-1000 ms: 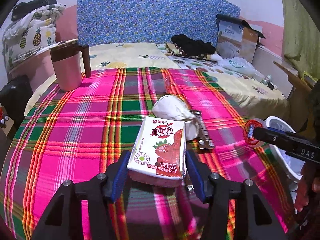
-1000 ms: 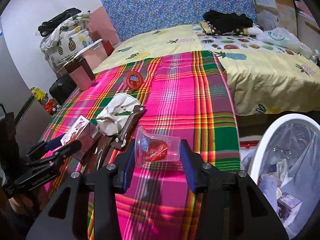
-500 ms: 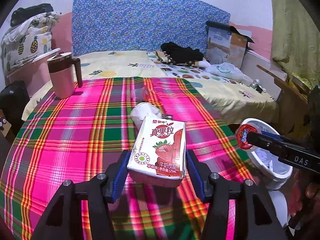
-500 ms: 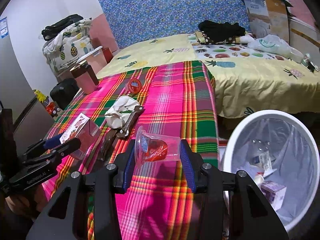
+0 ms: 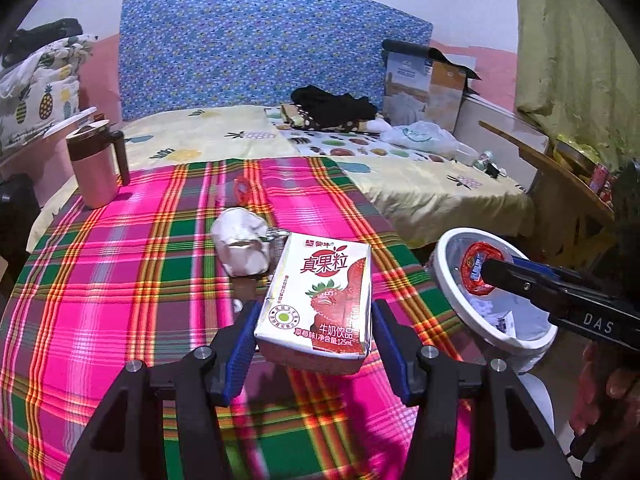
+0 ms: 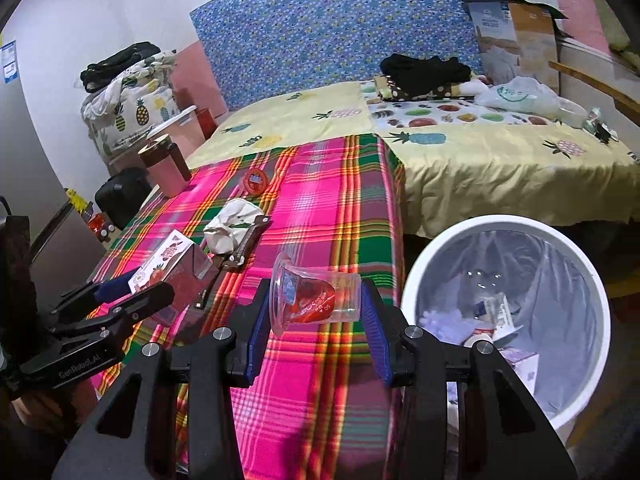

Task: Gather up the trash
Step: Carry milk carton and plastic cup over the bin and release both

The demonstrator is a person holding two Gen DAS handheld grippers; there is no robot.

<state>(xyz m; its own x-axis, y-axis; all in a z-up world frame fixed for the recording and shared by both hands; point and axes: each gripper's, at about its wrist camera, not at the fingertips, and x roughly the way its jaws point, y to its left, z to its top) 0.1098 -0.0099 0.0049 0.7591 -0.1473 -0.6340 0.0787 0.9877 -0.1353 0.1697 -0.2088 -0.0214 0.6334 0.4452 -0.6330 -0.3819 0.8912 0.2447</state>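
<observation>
Left gripper [image 5: 314, 332]: clamped on the strawberry milk carton [image 5: 318, 298], held above the plaid cloth [image 5: 120, 280] near its right edge.
Right gripper [image 6: 316, 316]: clamped on a clear plastic cup [image 6: 316, 298] lying sideways, red lid at its left end, over the cloth's right edge.
Trash bin [image 6: 412, 280]: white, lined, on the floor just beside the right edge, wrappers inside.
Left on cloth: crumpled white paper [image 5: 240, 242] mid-cloth, brown wrapper [image 6: 250, 236] touching it, round red lid [image 6: 255, 181] and pink mug [image 5: 96, 168] towards the far edge.
</observation>
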